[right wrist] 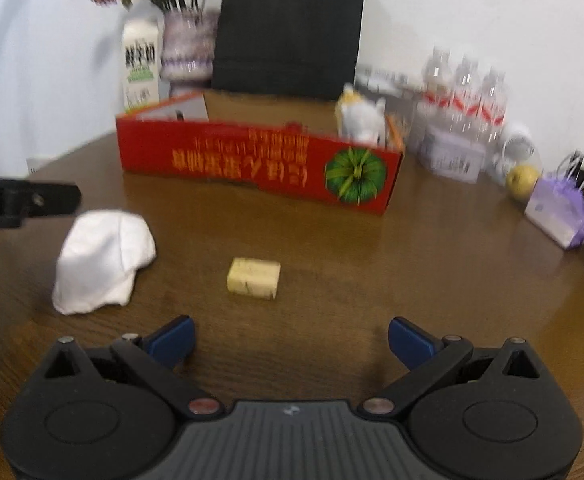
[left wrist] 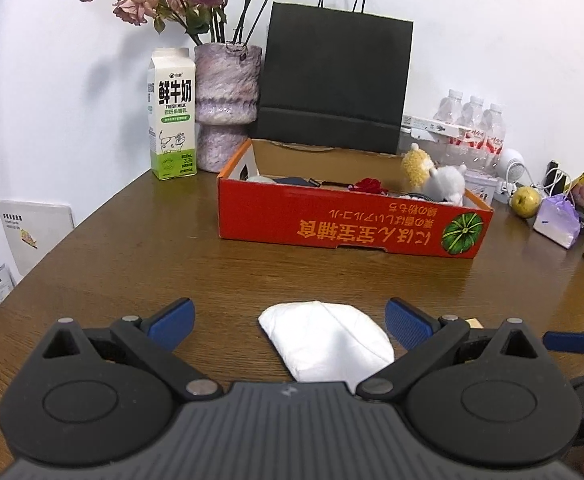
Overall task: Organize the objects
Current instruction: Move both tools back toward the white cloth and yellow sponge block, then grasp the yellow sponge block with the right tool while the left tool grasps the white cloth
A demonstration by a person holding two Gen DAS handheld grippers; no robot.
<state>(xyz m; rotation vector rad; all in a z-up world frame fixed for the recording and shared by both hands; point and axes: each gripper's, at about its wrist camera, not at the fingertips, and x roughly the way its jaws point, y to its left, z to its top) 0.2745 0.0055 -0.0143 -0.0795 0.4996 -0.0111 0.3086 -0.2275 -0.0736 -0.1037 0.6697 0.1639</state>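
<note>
The left tongs stand wide open low over the brown wooden bench, gripping nothing, with a folded white cloth lying between the blue fingertips. The cloth's long axis runs from near-right to far-left, its narrower corner pointing far-left. The right tongs are likewise spread wide and empty. Just ahead of them a small tan block lies flat on the bench, its long axis running left to right. Farther back sits an open red cardboard box with its long side facing the cameras, holding a white plush toy at its right end. Behind it stand a milk carton, a vase of dried roses and a black paper bag.
</note>
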